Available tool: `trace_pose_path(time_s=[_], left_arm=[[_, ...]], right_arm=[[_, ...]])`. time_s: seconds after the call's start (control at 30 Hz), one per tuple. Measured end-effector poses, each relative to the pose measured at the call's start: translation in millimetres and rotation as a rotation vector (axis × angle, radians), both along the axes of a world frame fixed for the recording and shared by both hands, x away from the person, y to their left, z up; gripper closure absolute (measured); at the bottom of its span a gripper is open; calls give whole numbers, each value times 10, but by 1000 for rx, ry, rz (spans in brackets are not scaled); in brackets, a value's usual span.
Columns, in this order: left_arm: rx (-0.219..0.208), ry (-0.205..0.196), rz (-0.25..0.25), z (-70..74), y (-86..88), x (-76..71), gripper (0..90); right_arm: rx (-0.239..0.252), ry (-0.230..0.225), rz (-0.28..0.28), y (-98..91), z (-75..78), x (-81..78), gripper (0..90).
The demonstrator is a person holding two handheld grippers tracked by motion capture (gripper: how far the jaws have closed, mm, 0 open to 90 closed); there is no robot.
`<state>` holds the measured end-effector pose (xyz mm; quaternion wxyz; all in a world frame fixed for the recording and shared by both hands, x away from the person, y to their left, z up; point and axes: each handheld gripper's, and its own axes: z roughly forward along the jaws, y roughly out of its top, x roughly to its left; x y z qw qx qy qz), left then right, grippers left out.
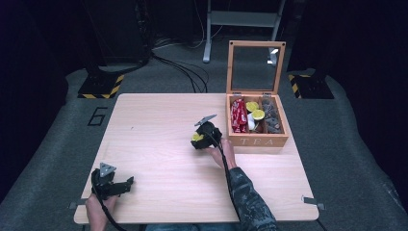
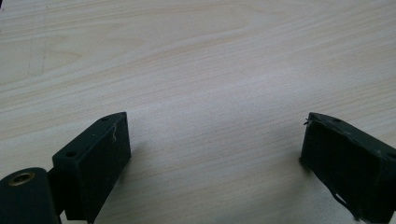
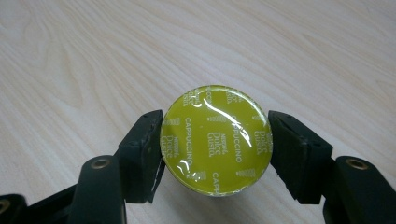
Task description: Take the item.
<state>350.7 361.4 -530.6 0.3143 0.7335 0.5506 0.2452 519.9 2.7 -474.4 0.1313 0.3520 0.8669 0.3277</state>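
The right tool [image 3: 215, 140] pinches a yellow cappuccino capsule [image 3: 215, 139] by its rim, just left of the tea box [image 1: 257, 139], where it might squirt free; the left tool [image 2: 215, 154] rests wide open and empty on the near-left tabletop [image 1: 159, 120].

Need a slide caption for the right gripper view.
Right claw clamps a yellow-lidded cappuccino capsule above the wooden table.

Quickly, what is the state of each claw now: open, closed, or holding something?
Left claw: open, holding nothing, above the bare table.
Right claw: closed on a yellow-green capsule.
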Motion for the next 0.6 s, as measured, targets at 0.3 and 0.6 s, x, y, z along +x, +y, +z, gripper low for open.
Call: trace_pose_path(time_s=[0.3, 0.6], left_arm=[[-1, 2, -1, 0, 1, 1, 79], [0, 1, -4, 0, 3, 4, 79]], right_arm=[[-33, 7, -16, 22, -110, 34, 376], [-53, 1, -45, 53, -156, 36, 375]])
